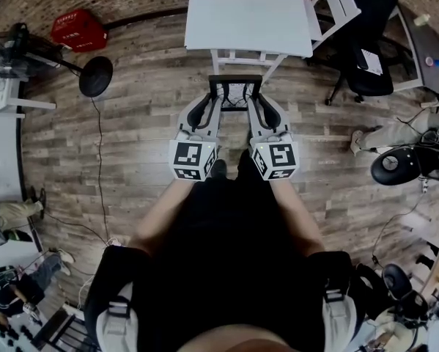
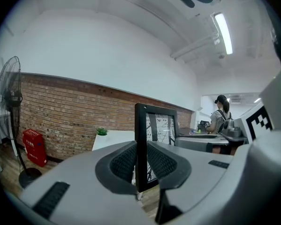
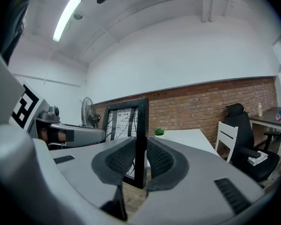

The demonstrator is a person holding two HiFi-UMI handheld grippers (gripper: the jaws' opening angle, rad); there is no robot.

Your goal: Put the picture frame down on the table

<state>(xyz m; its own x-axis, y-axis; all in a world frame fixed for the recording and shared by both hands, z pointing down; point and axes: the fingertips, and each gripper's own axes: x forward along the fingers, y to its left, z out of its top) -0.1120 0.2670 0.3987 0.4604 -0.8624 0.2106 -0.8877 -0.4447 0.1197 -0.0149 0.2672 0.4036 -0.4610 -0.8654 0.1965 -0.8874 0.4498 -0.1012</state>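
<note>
A black picture frame point(image 1: 235, 94) with a black-and-white line print is held upright between both grippers, over the wooden floor just short of the white table point(image 1: 248, 13). My left gripper point(image 1: 213, 101) is shut on the frame's left side bar point(image 2: 141, 146). My right gripper point(image 1: 257, 101) is shut on its right side bar point(image 3: 141, 142). In both gripper views the ribbed pads press on the bar from either side. The table point(image 2: 113, 139) with a small green plant point(image 2: 102, 131) lies ahead of the frame point(image 3: 128, 142).
A white chair point(image 1: 338, 4) and a black office chair point(image 1: 369, 57) stand right of the table. A floor fan point(image 1: 94, 75) and a red crate point(image 1: 78, 29) are at the left, along a brick wall point(image 2: 65, 121). A person with a backpack point(image 2: 221, 118) stands at a far desk.
</note>
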